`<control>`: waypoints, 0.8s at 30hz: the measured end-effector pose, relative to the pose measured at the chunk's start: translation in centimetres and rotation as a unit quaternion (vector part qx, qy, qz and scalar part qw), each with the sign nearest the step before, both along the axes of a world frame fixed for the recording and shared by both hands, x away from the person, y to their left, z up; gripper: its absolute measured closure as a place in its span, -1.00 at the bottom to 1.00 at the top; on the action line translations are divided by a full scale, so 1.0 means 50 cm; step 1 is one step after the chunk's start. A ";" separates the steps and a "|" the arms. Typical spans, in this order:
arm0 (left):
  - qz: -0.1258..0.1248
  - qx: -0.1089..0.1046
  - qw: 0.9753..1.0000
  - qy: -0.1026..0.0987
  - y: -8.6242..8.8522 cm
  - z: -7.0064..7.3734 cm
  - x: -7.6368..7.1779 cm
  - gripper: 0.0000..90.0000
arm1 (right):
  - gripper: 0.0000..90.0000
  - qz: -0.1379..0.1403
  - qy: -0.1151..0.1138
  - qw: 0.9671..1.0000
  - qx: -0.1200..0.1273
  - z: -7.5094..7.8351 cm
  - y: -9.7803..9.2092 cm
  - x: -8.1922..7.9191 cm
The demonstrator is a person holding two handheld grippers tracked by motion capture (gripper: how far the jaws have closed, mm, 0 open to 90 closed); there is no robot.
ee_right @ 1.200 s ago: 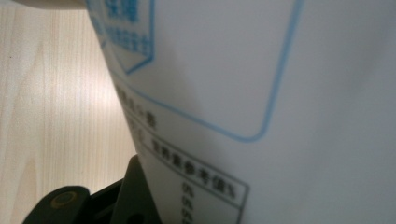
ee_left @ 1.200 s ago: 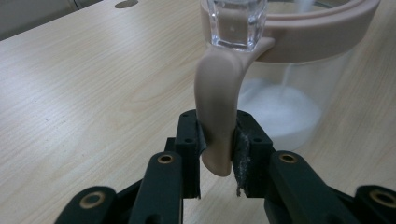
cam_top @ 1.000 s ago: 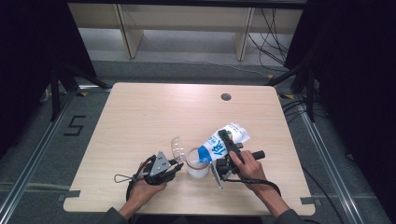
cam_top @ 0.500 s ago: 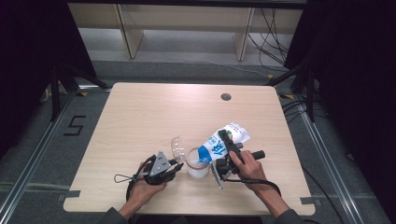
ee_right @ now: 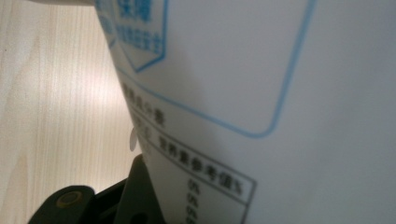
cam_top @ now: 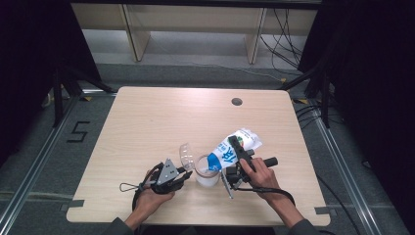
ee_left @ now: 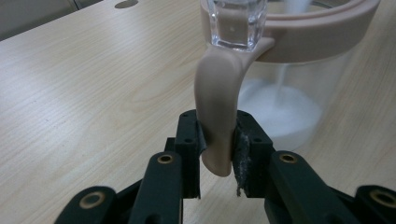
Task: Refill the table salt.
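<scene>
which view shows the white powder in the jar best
The left gripper view: the white powder lies heaped behind the clear plastic jar's wall, a thin stream falling in. The high view shows the powder small from above; the right gripper view none.

Tilted bag over clear jar

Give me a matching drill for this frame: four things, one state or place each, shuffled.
1. bag
2. jar
3. left gripper
4. hole

a. far side of the table, right of middle
b. tilted, mouth down over the jar
c. upright, white powder at the bottom
d. shut on the jar's beige handle

Pairs: 1-b, 2-c, 3-d, 4-a
</scene>
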State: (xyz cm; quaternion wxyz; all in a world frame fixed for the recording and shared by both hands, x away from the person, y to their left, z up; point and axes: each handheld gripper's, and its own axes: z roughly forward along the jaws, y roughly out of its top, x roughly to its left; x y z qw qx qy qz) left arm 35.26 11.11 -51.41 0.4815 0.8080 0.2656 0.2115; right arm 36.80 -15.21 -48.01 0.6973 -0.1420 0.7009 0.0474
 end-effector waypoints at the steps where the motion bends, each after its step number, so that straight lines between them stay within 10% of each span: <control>1: 0.000 0.000 1.000 0.000 0.000 0.000 0.000 0.63 | 0.42 0.001 -0.001 1.000 -0.001 0.001 0.000 0.000; 24: 0.003 -0.001 1.000 0.001 0.000 0.000 -0.001 0.62 | 0.45 -0.002 0.005 1.000 0.021 -0.007 -0.002 -0.001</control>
